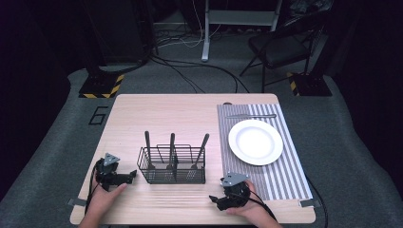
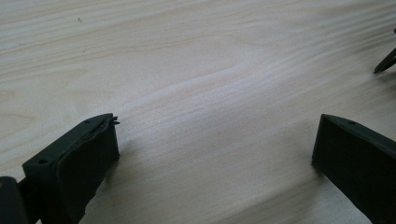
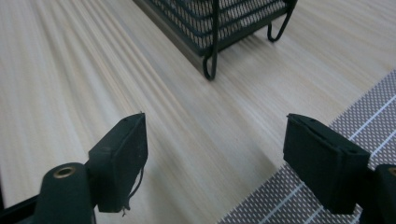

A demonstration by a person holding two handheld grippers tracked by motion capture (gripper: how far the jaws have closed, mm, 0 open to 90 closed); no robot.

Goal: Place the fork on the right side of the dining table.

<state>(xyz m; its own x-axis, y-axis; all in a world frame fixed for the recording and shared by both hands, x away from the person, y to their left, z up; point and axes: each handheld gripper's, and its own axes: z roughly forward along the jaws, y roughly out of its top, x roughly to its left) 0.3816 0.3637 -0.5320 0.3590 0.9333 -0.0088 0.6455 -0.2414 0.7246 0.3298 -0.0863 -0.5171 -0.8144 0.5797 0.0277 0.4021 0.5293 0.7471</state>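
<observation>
A black wire basket [image 1: 172, 166] stands mid-table with three utensils upright in it, handles up. To its right a white plate [image 1: 255, 141] lies on a grey striped placemat [image 1: 285, 180], with a knife [image 1: 251, 116] beyond it. My left gripper [image 1: 131, 175] rests low at the basket's left, pointing toward it; in the left gripper view it [image 2: 215, 154] is open over bare wood. My right gripper [image 1: 215, 200] sits near the front edge, right of the basket; in the right gripper view it [image 3: 215, 158] is open with nothing between its jaws, the basket [image 3: 224, 23] ahead.
The wooden table [image 1: 190, 114] has bare wood behind the basket and along the front. The placemat's edge [image 3: 364, 116] lies beside my right jaw. A basket foot [image 2: 385, 63] shows at the far right. A chair [image 1: 280, 47] and cables lie on the floor beyond.
</observation>
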